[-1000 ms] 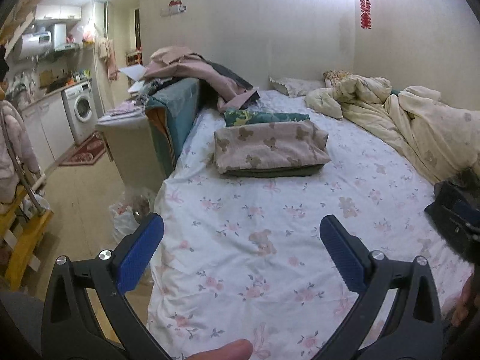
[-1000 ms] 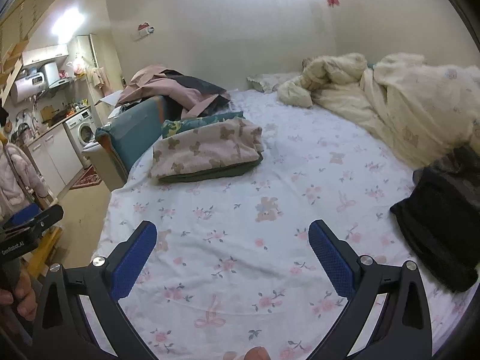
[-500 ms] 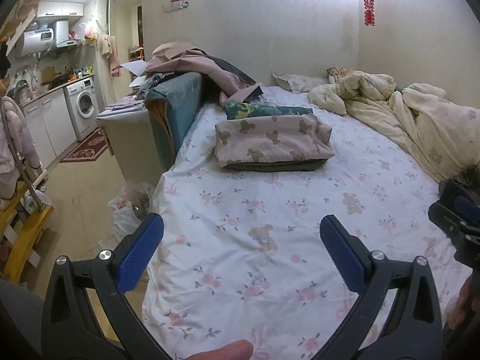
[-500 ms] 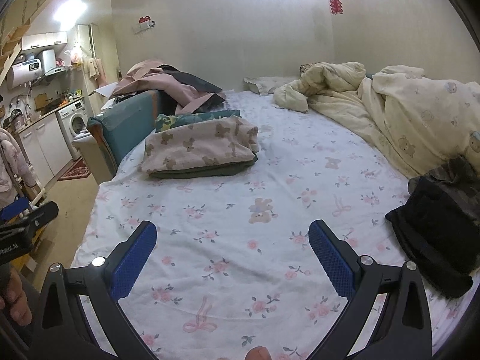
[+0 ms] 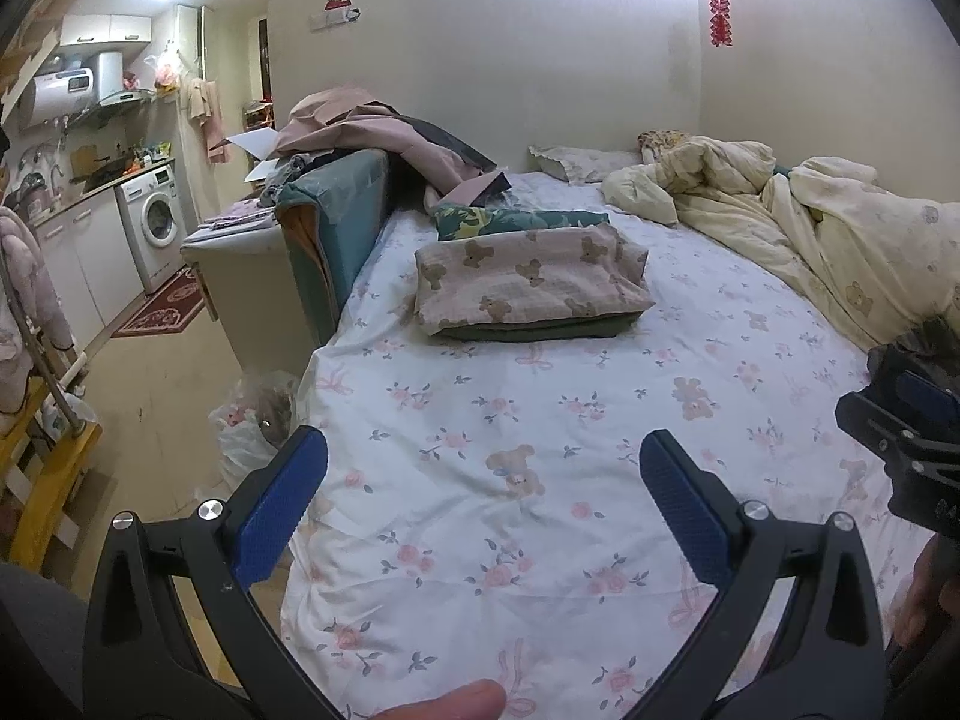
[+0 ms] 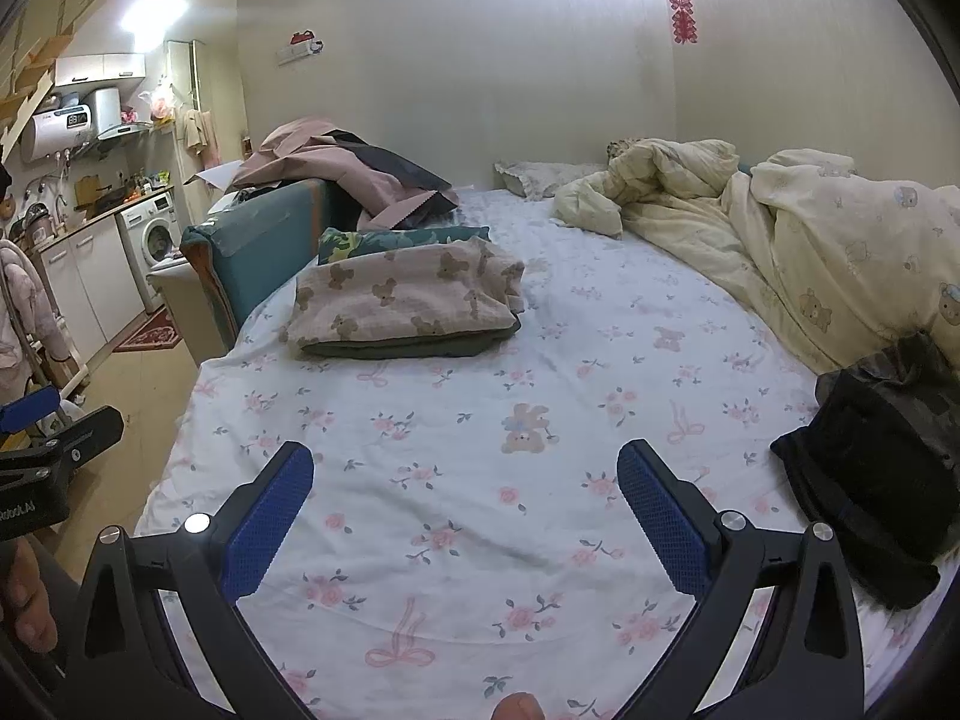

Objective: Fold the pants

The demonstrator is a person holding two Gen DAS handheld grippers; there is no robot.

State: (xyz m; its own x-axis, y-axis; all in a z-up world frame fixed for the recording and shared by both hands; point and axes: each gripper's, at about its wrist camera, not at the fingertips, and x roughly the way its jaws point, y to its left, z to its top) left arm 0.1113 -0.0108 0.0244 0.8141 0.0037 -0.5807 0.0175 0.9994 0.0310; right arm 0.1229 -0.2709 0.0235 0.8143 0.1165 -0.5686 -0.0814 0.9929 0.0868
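Note:
A dark crumpled pile of pants (image 6: 876, 480) lies at the right edge of the bed, right of my right gripper (image 6: 465, 501). That gripper is open and empty above the floral sheet (image 6: 480, 420). My left gripper (image 5: 483, 495) is open and empty above the sheet (image 5: 510, 420) near the bed's left front. A folded bear-print stack (image 5: 531, 282) on a dark green garment lies mid-bed; it also shows in the right wrist view (image 6: 402, 300). The right gripper's body (image 5: 906, 438) shows at the right edge of the left wrist view.
A cream duvet (image 6: 810, 252) is heaped along the right side and back of the bed. A teal sofa (image 5: 336, 228) with piled clothes stands left of the bed. A plastic bag (image 5: 252, 420) sits on the floor by the bed's left corner. A washing machine (image 5: 150, 228) stands far left.
Both grippers have drawn back and risen slightly, so more of the bed and its front edge shows. Both stay open and empty.

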